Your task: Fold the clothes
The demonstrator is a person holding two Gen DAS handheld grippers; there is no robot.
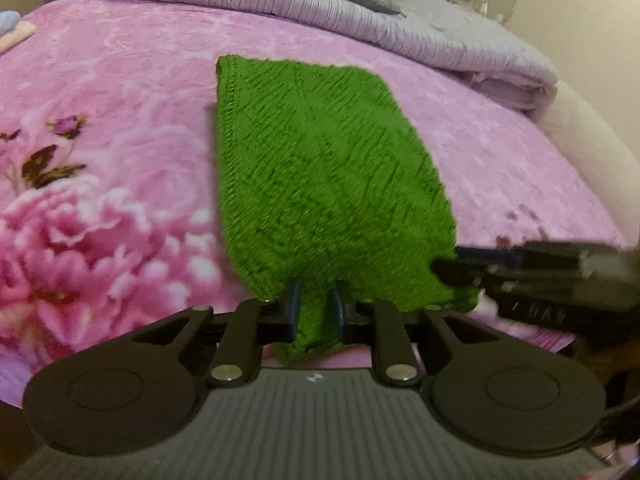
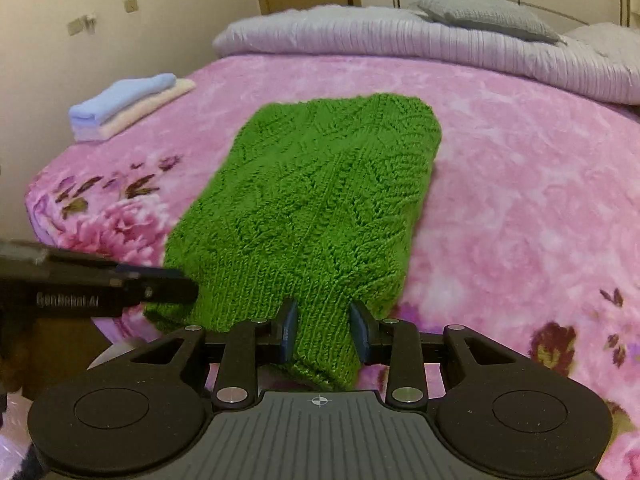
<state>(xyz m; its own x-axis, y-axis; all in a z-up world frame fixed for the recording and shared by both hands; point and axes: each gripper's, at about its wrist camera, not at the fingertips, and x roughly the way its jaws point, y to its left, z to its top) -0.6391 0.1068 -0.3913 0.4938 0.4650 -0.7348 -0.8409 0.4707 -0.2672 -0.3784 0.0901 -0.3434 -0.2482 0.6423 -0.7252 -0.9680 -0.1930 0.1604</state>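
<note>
A green knitted garment (image 1: 320,168) lies folded into a long strip on the pink flowered blanket (image 1: 100,120); it also shows in the right wrist view (image 2: 316,200). My left gripper (image 1: 316,308) is shut on the garment's near edge at its left corner. My right gripper (image 2: 322,328) is shut on the same near edge at the right corner. Each gripper shows in the other's view, the right one (image 1: 532,276) and the left one (image 2: 100,288). The near edge is lifted a little off the bed.
A folded blue and cream stack (image 2: 124,104) lies at the bed's far left. A folded lilac quilt (image 2: 440,48) with a grey pillow (image 2: 488,16) lies along the head of the bed. The bed's edge is just below the grippers.
</note>
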